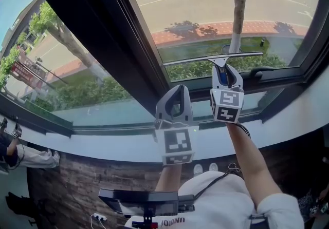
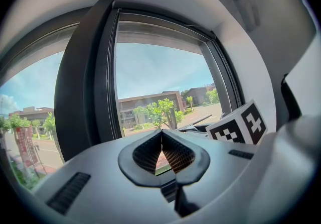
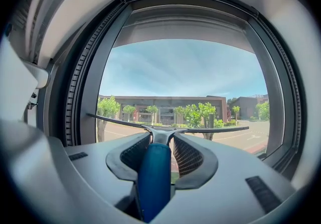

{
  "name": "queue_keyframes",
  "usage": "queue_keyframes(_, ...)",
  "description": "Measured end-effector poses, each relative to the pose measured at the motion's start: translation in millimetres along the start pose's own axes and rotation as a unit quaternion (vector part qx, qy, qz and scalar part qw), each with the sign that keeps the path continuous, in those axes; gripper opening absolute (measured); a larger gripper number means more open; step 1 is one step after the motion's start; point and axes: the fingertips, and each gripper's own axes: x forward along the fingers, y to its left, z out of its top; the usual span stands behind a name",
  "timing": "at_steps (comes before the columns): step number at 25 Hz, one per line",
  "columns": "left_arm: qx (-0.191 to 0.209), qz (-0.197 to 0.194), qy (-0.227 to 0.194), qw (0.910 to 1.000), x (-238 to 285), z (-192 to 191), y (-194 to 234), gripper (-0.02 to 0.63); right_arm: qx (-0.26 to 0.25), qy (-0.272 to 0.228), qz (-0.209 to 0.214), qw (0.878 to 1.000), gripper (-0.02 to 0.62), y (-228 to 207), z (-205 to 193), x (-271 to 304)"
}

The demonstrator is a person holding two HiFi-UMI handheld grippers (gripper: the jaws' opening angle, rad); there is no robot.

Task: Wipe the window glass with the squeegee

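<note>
The squeegee (image 1: pixel 213 59) has a long thin blade lying across the lower part of the right window pane (image 1: pixel 216 7), and its blue handle (image 1: pixel 222 76) runs down into my right gripper (image 1: pixel 225 80), which is shut on it. In the right gripper view the blue handle (image 3: pixel 154 178) sits between the jaws and the blade (image 3: pixel 200 130) spans the glass ahead. My left gripper (image 1: pixel 175 100) is held lower left of it, in front of the frame's bottom rail, shut with nothing in it; its tips (image 2: pixel 161 134) meet.
A wide dark mullion (image 1: pixel 97 33) divides the two panes. A black window handle (image 1: pixel 259 73) sits on the lower frame to the right of the squeegee. The white sill (image 1: pixel 103 143) runs below. A dark stand-mounted device (image 1: pixel 144 202) is near my body.
</note>
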Motion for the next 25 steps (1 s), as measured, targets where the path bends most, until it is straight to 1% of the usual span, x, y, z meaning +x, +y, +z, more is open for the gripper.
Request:
queue_keyframes(9,-0.001,0.001,0.006,1.0000,4,-6,1,0.003,0.004,0.030,-0.002,1.000,0.149,-1,-29,6)
queue_keyframes(22,0.000,0.004,0.011,0.9999,5,-10,2,0.003,0.025,0.070,0.001,0.997,0.150,-2,-67,8)
queue_keyframes(25,0.000,0.005,0.012,0.9999,7,-9,4,0.003,0.022,0.077,0.000,0.997,0.150,-2,-73,10)
